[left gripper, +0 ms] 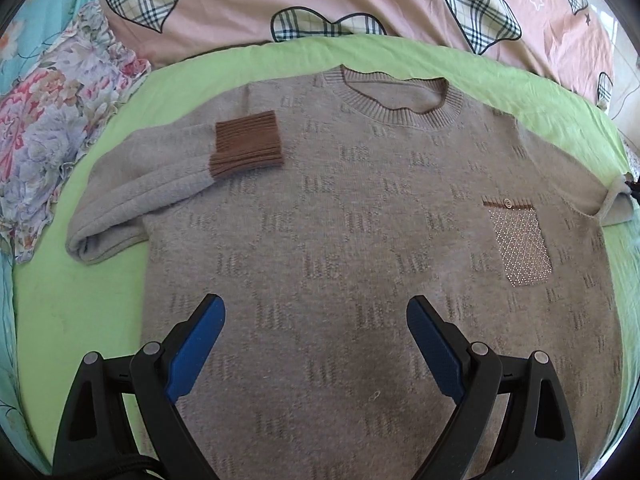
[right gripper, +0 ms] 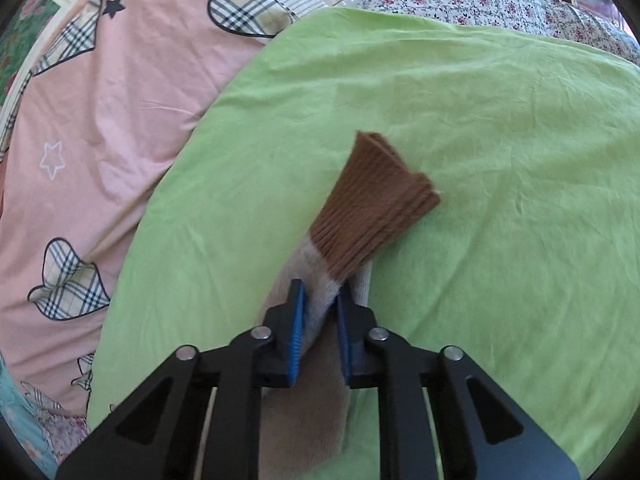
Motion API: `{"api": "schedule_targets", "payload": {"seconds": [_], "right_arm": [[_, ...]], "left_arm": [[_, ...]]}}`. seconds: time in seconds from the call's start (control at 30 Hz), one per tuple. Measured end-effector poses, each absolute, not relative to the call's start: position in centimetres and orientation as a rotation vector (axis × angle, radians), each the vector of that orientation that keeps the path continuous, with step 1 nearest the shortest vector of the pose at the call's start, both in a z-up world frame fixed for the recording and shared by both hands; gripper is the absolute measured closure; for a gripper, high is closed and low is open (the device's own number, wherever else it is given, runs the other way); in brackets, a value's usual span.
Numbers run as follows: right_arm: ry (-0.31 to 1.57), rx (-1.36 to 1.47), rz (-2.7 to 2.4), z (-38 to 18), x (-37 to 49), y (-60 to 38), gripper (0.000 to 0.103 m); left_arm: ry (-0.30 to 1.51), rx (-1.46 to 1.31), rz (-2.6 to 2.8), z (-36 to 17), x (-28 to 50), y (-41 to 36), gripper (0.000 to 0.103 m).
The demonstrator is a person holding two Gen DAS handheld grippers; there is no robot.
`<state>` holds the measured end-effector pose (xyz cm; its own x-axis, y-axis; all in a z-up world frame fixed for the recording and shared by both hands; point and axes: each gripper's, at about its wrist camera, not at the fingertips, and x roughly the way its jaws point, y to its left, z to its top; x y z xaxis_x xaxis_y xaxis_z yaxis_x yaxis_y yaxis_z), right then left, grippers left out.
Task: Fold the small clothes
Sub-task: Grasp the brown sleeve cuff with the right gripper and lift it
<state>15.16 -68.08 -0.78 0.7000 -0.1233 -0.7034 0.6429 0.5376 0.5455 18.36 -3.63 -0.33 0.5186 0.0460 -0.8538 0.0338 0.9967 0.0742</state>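
on a green sheet (left gripper: 80, 312) over the bed, the grey sweater (left gripper: 360, 240) lies flat at frame centre, one sleeve already folded in at left; the right gripper (right gripper: 320, 308) pinches the other sleeve (right gripper: 320, 280) just behind its brown cuff (right gripper: 372, 208), which points to the upper right, while the left gripper (left gripper: 316, 320) hovers wide open.

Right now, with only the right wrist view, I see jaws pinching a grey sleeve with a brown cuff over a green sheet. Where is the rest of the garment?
Observer: The left wrist view shows that the held sleeve belongs to a grey sweater lying flat, front up, on the green sheet.
Operator: And its other sleeve?
Observer: The other sleeve is already folded across the chest, with its brown cuff on the front.
Operator: Is the other tool holding anything?
Observer: No. The left gripper hangs over the lower front, jaws wide open and empty.
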Motion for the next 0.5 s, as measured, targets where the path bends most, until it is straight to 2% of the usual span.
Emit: {"api": "schedule_targets", "payload": {"seconds": [0.2, 0.5], "right_arm": [[0.631, 0.768, -0.317, 2.5, 16.4, -62.6, 0.097], [0.705, 0.649, 0.2, 4.5, 22.9, -42.4, 0.097]], "left_arm": [[1.015, 0.06, -0.023, -0.3, 17.9, -3.8, 0.01], [0.988, -0.05, -0.036, 0.7, 16.3, 0.0, 0.01]]}}
